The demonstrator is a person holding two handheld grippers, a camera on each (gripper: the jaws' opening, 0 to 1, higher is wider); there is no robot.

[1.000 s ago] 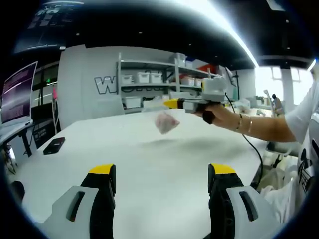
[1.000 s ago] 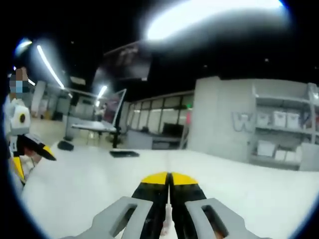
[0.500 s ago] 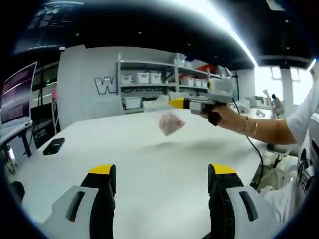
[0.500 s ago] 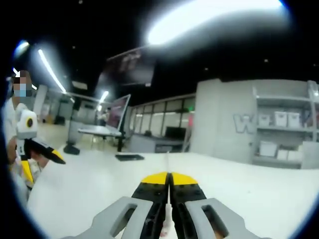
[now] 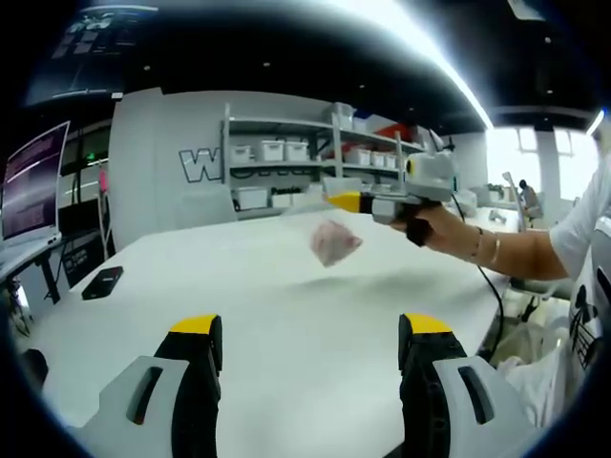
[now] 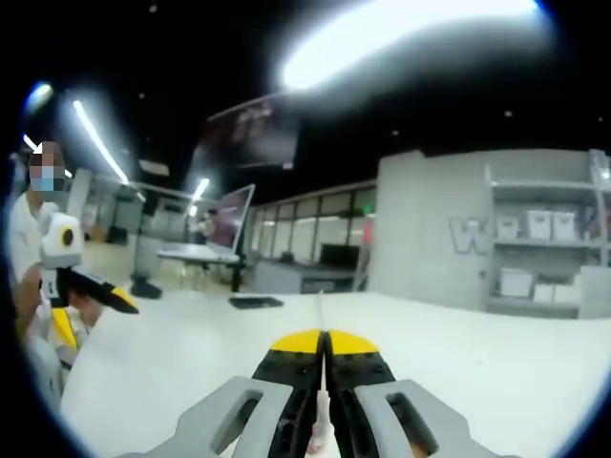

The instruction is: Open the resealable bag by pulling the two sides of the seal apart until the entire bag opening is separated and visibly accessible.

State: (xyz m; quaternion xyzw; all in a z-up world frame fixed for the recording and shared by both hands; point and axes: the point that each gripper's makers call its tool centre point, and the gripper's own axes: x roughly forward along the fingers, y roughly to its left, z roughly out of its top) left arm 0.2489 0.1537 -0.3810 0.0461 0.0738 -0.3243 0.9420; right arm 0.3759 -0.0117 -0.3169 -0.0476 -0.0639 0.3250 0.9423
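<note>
Left gripper view: the left gripper [image 5: 310, 348] hangs with its jaws spread wide over a broad white surface [image 5: 267, 305]. At 1 o'clock the right gripper [image 5: 334, 201], held in a person's hand [image 5: 427, 223], is clamped on the top edge of a clear resealable bag [image 5: 333, 240] that dangles above the surface. A dark phone [image 5: 102, 282] lies at 9 o'clock. Shelving [image 5: 286, 167] with white bins lines the far wall; a monitor [image 5: 33, 181] stands at 10 o'clock.

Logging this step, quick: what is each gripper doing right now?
Left gripper: open, holding nothing, above the table.
Right gripper: shut on the bag, holding it in the air.
</note>
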